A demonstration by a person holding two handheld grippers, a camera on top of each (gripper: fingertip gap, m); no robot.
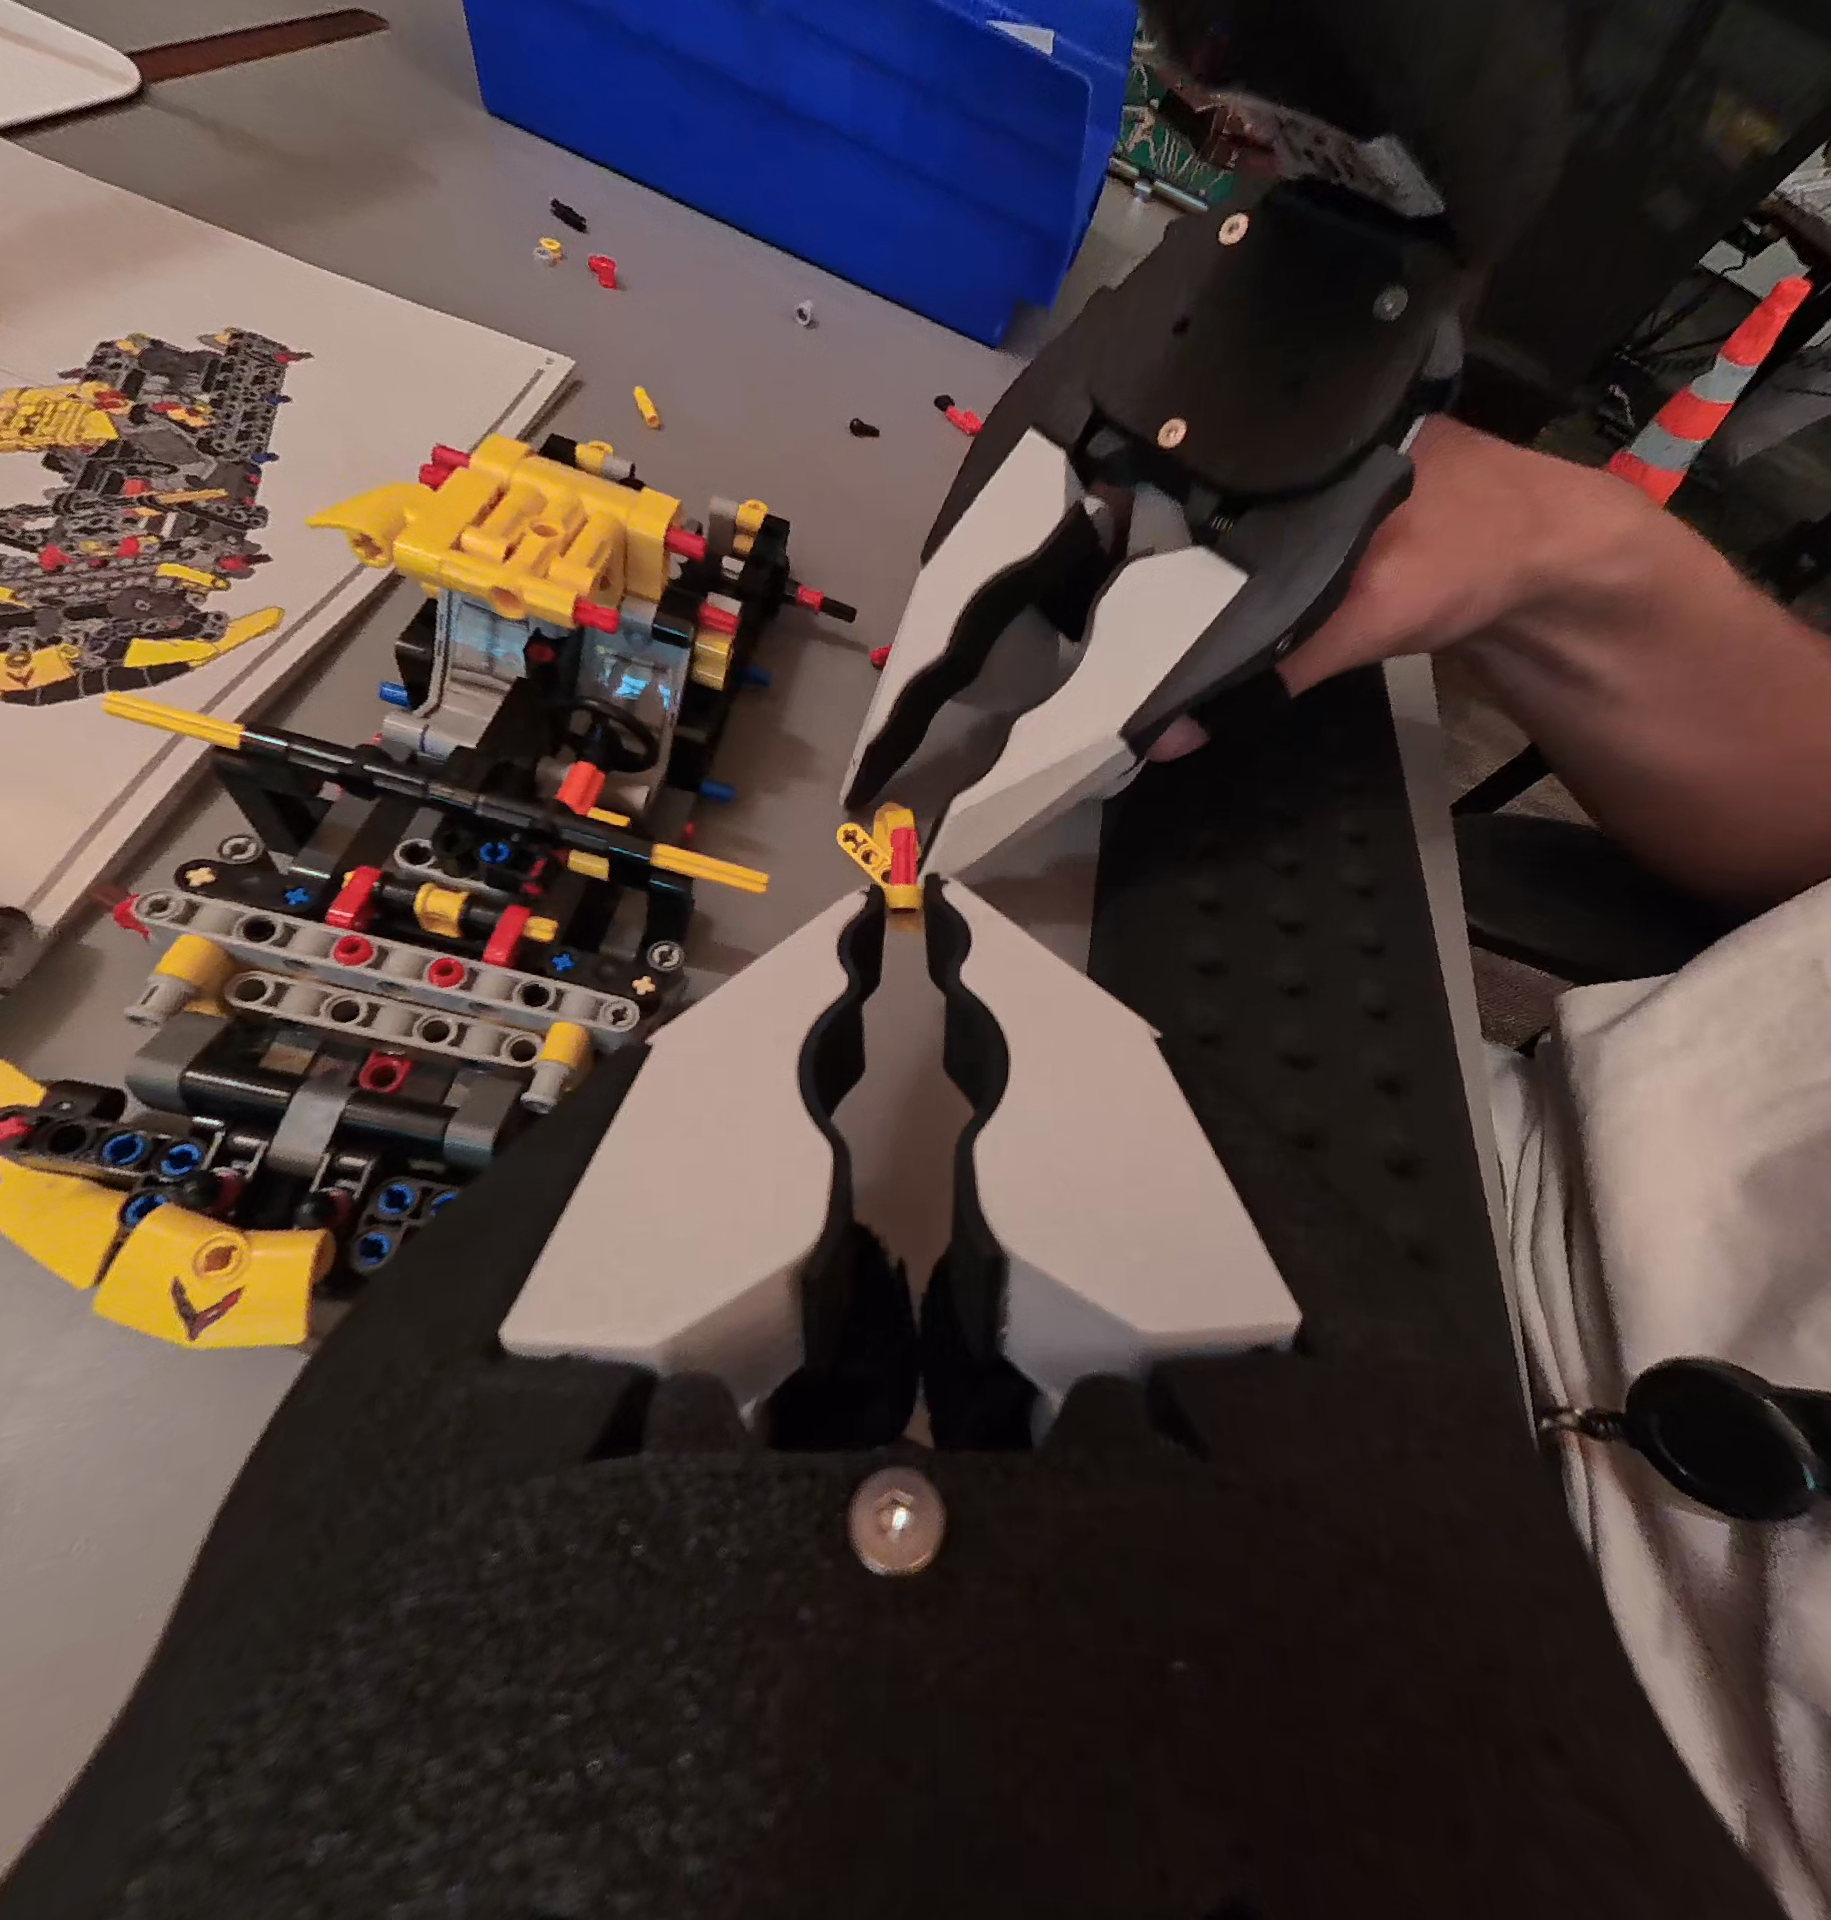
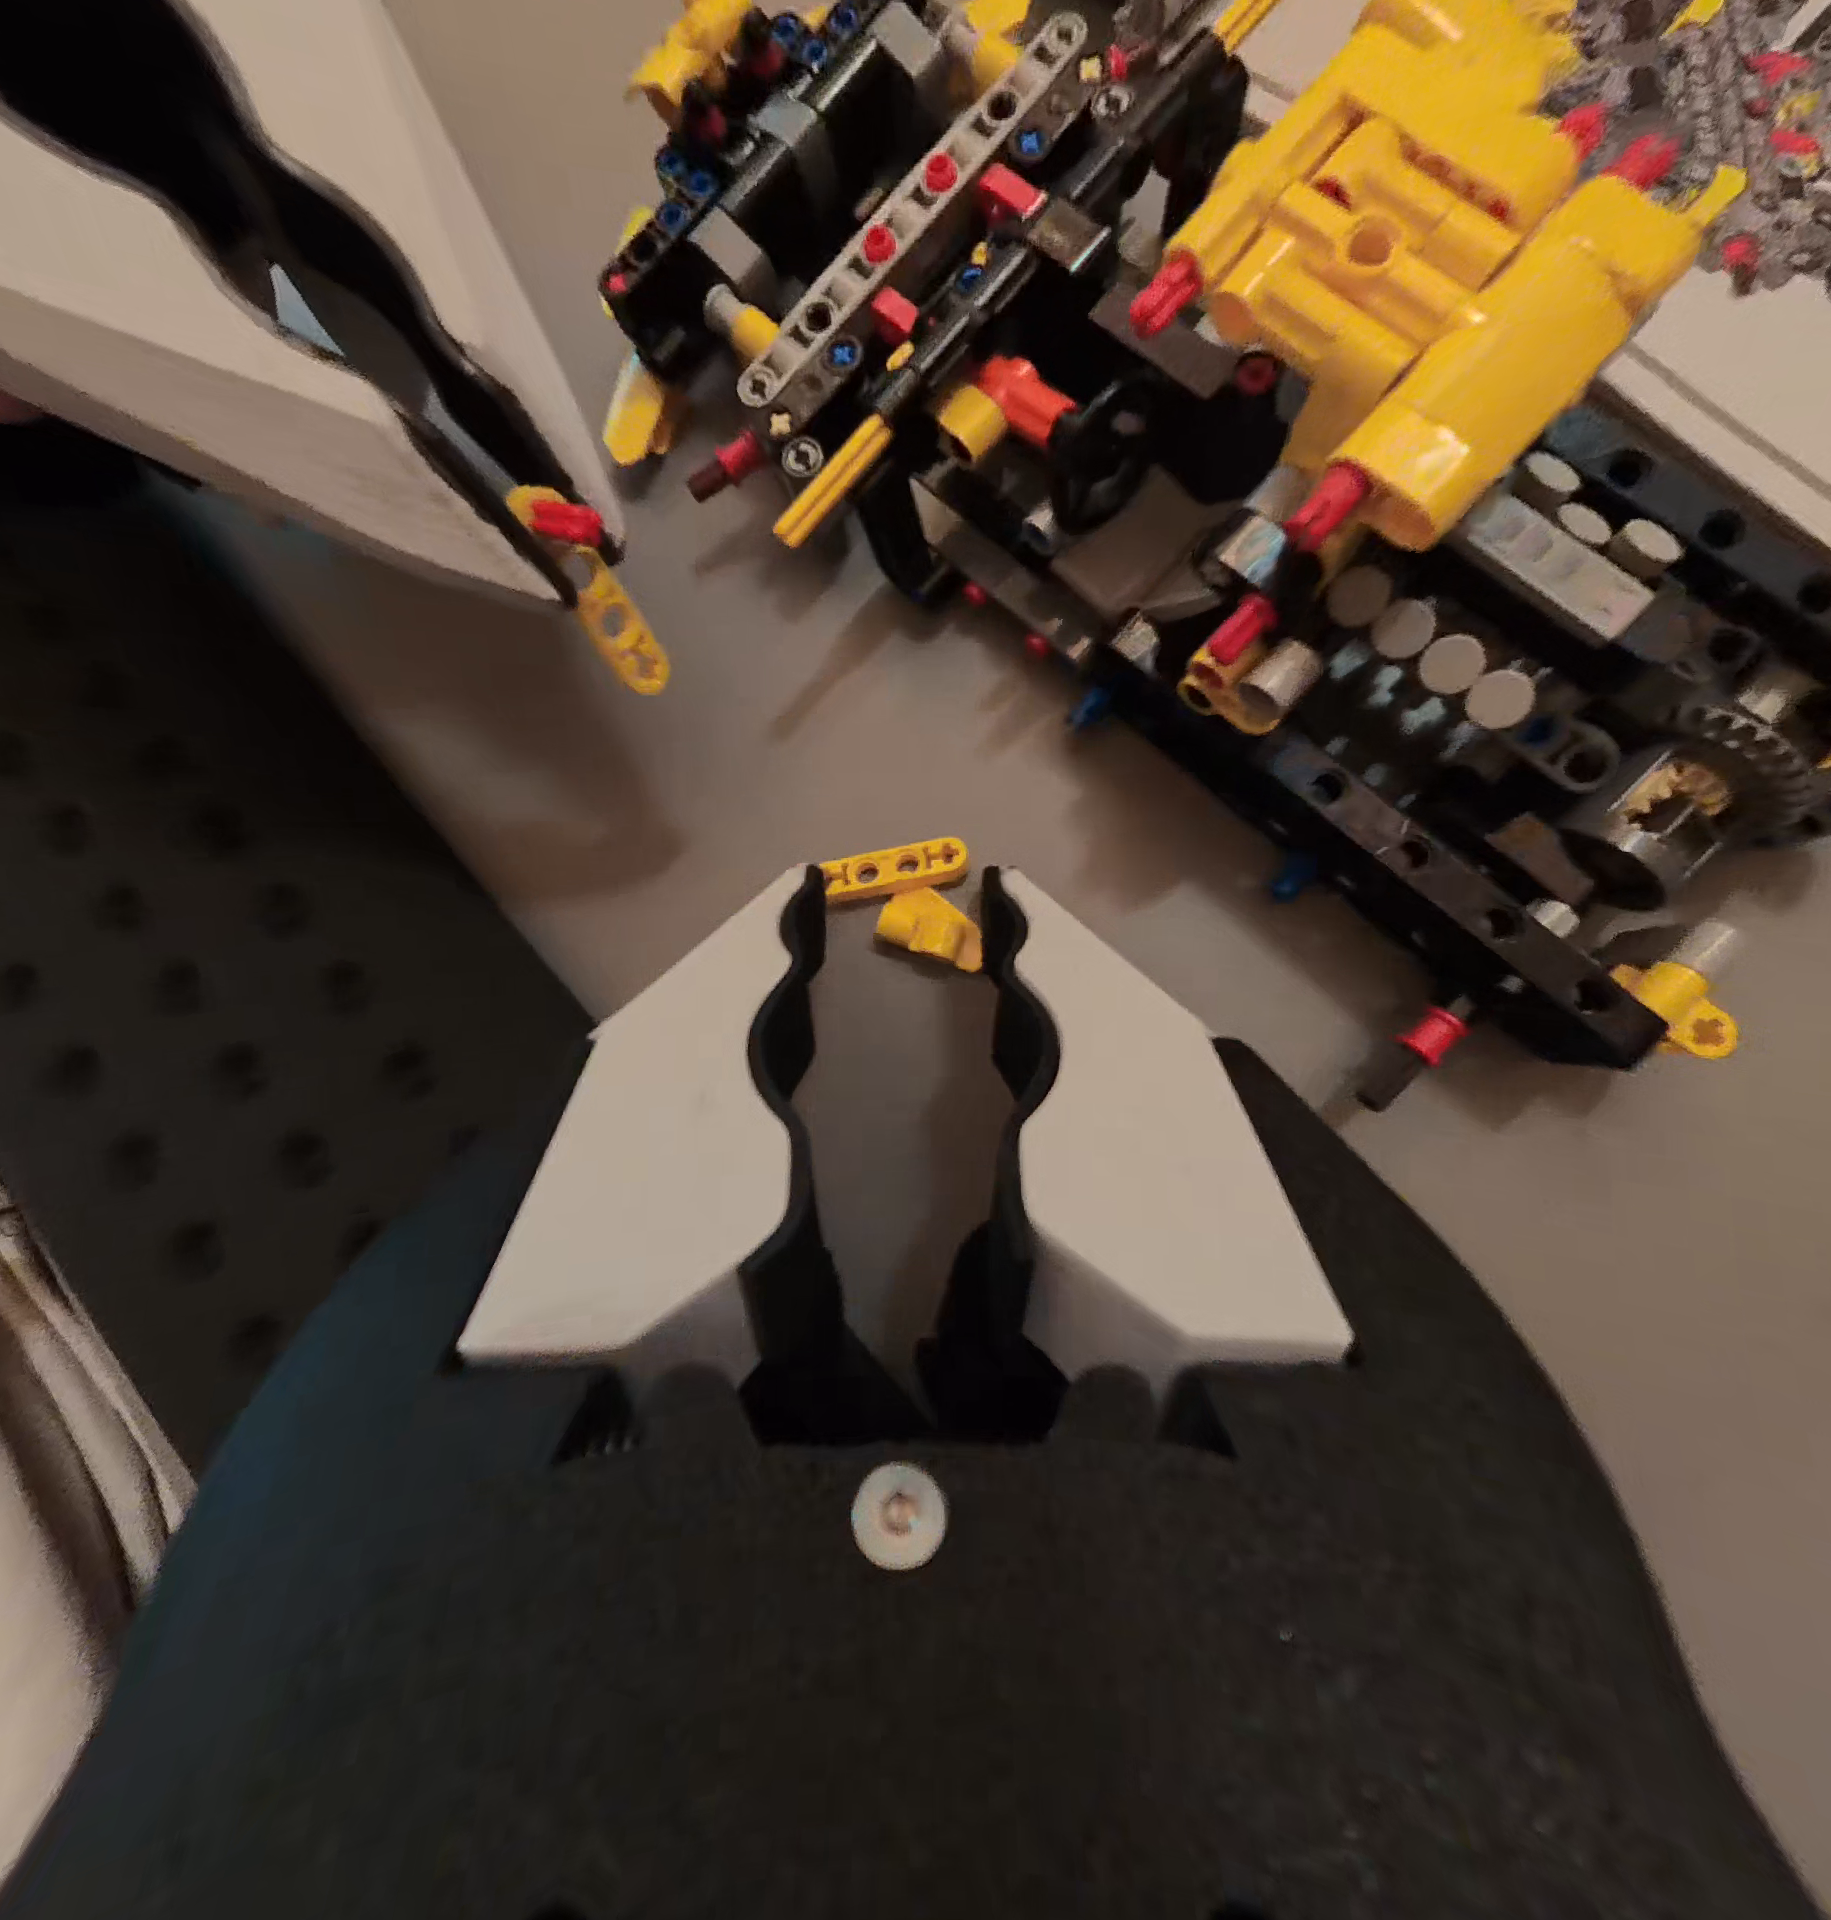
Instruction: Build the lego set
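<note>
Assembly under inspection: we find a half-built yellow-and-black plastic brick car chassis (image 1: pixel 443 831) lying on the grey counter (image 1: pixel 423 187), to the left of both tools. Its front carries curved yellow body panels (image 1: pixel 152 1257); grey perforated beams (image 1: pixel 391 966) cross the middle; a black steering wheel (image 1: pixel 610 732) and a blocky yellow engine unit (image 1: pixel 537 540) sit further back. We see no wheels and most of the frame is bare, so we judge the build well short of complete.

Our left tongs (image 1: pixel 903 899) are pressed together on a small yellow perforated lift-arm with a red pin (image 1: pixel 895 847) through it, held just above the counter edge. The right wrist view confirms this pinch, with the lift-arm hanging out past the tips. Our right tongs (image 2: pixel 900 894) are spread, empty, and lowered close over two loose pieces on the counter: a thin yellow lift-arm (image 2: pixel 895 864) and a small yellow connector (image 2: pixel 926 930). We cannot tell whether the tips touch either one.

Further out, an open printed instruction booklet (image 1: pixel 267 416) lies beyond the chassis, loose red, black and yellow pins (image 1: pixel 599 265) are scattered near a blue plastic storage bin (image 1: pixel 807 135), and a dark perforated mat (image 1: pixel 1264 935) borders the counter. We judge the present step to be a small sub-assembly, still to be fitted to the chassis.
</note>
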